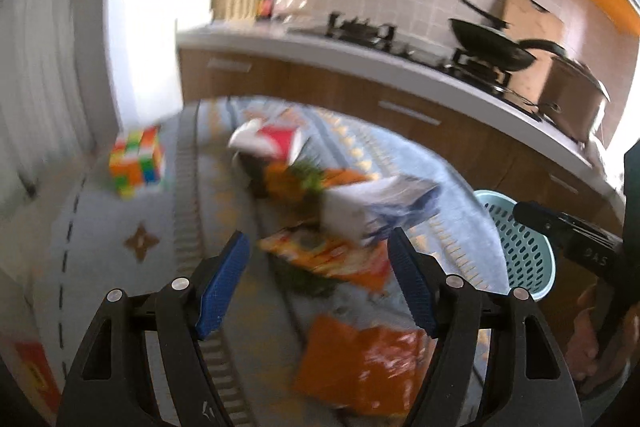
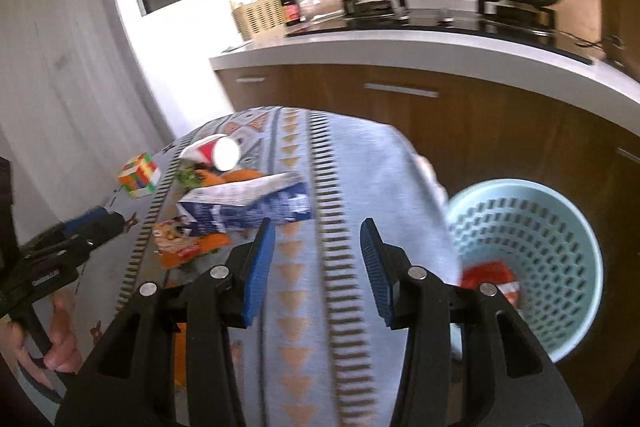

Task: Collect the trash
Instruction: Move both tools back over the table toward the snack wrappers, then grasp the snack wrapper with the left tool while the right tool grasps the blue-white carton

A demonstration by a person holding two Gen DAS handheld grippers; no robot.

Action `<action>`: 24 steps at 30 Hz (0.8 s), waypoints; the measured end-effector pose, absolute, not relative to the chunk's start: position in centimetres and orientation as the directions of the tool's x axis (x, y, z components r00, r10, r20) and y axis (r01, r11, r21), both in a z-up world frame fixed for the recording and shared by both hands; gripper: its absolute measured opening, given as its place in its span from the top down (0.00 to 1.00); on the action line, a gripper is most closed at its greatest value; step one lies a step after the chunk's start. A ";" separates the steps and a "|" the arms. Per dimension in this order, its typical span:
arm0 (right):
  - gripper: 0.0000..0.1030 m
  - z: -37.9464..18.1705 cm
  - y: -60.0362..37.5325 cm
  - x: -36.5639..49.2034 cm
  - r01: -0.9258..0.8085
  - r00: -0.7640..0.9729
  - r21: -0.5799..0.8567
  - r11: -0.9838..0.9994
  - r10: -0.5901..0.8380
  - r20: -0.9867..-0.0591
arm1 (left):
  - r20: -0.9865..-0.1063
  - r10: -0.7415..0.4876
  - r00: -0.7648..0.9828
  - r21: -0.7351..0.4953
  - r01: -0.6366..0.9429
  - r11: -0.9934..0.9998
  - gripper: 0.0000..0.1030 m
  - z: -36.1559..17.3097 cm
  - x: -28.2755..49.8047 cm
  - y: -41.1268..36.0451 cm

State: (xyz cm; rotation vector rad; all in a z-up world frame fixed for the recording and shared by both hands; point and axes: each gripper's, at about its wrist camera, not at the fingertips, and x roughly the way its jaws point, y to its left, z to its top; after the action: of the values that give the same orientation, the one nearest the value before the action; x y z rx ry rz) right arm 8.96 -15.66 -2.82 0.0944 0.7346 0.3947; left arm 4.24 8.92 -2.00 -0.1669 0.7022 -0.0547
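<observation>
Now both empty: left tool (image 1: 316,283) wide open over orange snack wrapper (image 1: 336,259); right tool (image 2: 318,263) half open. Trash piled on patterned cloth counter (image 2: 352,163), round pale-blue holey basket (image 2: 560,227) beside for dropping.

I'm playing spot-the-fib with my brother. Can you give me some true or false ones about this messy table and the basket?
1. The light blue basket is completely empty. False: a red wrapper lies inside it.
2. A colourful puzzle cube sits on the table. True.
3. The left gripper is squeezing the milk carton. False: its jaws are open with nothing between them.
4. A red paper cup lies on its side. True.
5. The right gripper holds nothing. True.
</observation>
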 end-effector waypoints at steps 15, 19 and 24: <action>0.60 -3.8 -8.4 10.1 -0.422 0.599 0.192 0.886 0.432 -0.674 | -0.686 -0.410 0.601 -0.527 -0.023 0.849 0.63 -8.6 10.7 13.1; 0.60 -3.5 -6.4 9.6 -0.457 0.600 0.176 0.872 0.448 -0.663 | -0.708 -0.381 0.595 -0.494 -0.032 0.869 1.00 -9.0 11.2 12.7; 0.60 -3.8 -3.4 9.7 -0.485 0.593 0.159 0.860 0.457 -0.662 | -0.674 -0.349 0.651 -0.484 -0.033 0.874 1.00 -7.2 9.2 14.3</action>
State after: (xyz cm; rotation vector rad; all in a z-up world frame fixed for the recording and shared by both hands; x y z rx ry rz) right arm 9.72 -3.39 -3.82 -0.0390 0.7586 0.5473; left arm 9.16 14.32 -7.22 -0.4880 0.8506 -0.1880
